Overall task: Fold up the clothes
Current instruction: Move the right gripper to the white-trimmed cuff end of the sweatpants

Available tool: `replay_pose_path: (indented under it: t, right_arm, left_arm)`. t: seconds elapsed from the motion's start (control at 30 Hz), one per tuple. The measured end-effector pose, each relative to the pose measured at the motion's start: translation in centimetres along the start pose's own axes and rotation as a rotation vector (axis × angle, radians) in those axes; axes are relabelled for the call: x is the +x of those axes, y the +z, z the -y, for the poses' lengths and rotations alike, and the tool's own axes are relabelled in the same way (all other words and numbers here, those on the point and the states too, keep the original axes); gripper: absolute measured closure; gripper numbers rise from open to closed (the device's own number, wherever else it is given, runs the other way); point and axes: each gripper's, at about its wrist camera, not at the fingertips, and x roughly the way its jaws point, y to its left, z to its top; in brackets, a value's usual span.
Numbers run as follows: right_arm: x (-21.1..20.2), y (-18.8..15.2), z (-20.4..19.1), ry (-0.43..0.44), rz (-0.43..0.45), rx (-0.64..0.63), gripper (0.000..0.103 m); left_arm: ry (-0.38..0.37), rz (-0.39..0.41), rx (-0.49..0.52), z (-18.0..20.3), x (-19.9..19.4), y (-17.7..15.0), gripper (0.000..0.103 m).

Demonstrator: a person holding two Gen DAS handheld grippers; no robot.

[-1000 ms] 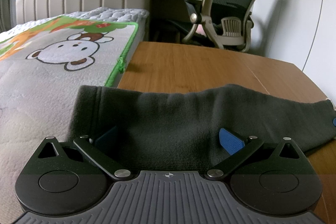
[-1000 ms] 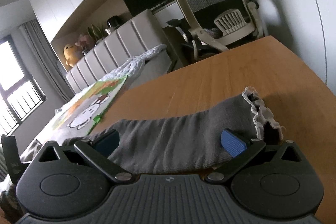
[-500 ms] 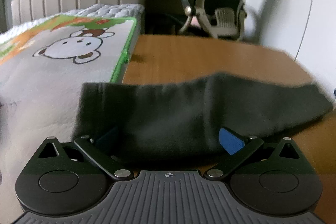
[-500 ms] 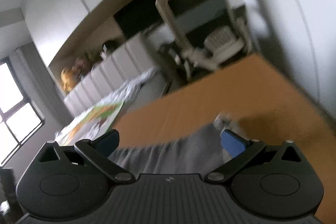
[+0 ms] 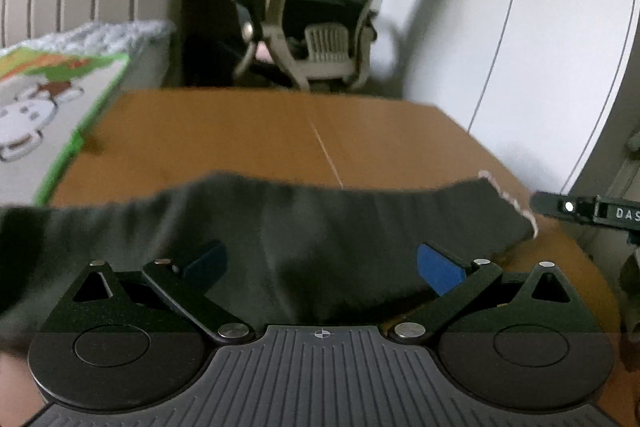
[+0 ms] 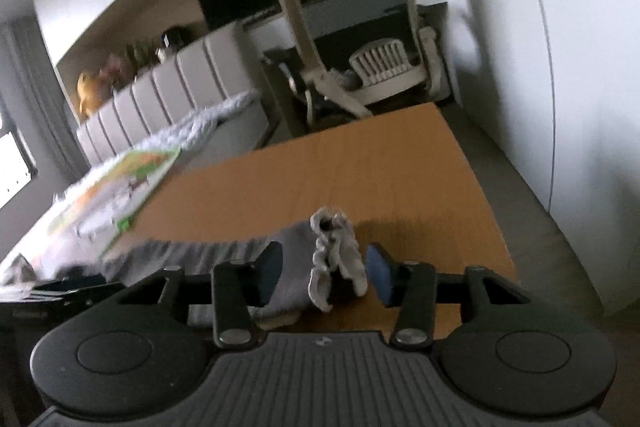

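A dark grey sock (image 5: 320,227) with a white frilly cuff (image 5: 516,203) lies stretched across the wooden table (image 5: 280,131). My left gripper (image 5: 320,263) is open, its blue pads (image 5: 438,269) wide apart over the sock's middle. In the right wrist view the sock (image 6: 224,255) runs off to the left and its frilly cuff (image 6: 338,255) stands bunched between the pads. My right gripper (image 6: 326,273) is partly closed around the cuff, with small gaps at both pads. The right gripper's body shows at the right edge of the left wrist view (image 5: 592,211).
A bed with a cartoon-monkey blanket (image 5: 44,99) borders the table's left side. An office chair (image 5: 320,15) stands beyond the far edge, in front of a white wall (image 5: 520,27). The table's right edge (image 6: 492,211) drops off to the floor.
My left gripper has swung right along the sock, bringing the cuff end into view. My right gripper has narrowed from wide open and shifted to the frilly cuff, now between its pads.
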Motion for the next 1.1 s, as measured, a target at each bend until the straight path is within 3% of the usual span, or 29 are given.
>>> replay_pose_path:
  t: [0.1,0.17,0.3,0.4,0.63,0.7,0.93,1.0,1.1]
  right_arm:
    - [1.6,0.2,-0.8,0.029,-0.030,-0.066,0.060]
    - [2.8,0.3,-1.6,0.027,-0.056,-0.123,0.074]
    - [3.6,0.4,-3.9,0.028,-0.066,-0.246,0.085]
    - [2.7,1.2,-5.4,0.059,-0.034,-0.313,0.091]
    - [-1.3,4.7,-7.7,0.114,0.132,-0.373,0.093]
    - [-0.8,4.8,-7.2,0.073,0.129,-0.371,0.097]
    - [3.0,2.7,-0.7,-0.101,-0.053,-0.180,0.096]
    - [2.3,2.5,0.2,-0.089,-0.040,-0.129,0.095]
    - [1.4,2.4,0.5,-0.040,-0.015,-0.081,0.085]
  left_arm:
    - [-0.001,-0.024,-0.002,0.0,1.0,-0.6,0.000]
    - [-0.003,-0.017,0.000,-0.2,0.9,-0.8,0.000]
    - [0.002,-0.003,0.014,-0.1,0.8,-1.4,0.000]
    - [0.014,0.006,0.043,0.2,0.9,-1.7,0.000]
    - [0.000,0.011,0.021,-0.1,0.7,-1.6,0.000]
    - [0.000,0.010,0.015,-0.1,0.6,-1.5,0.000]
    - [-0.001,0.010,0.017,-0.2,0.7,-1.5,0.000]
    - [0.002,0.012,0.020,-0.1,0.8,-1.6,0.000]
    - [0.000,0.014,0.018,-0.2,0.9,-1.6,0.000]
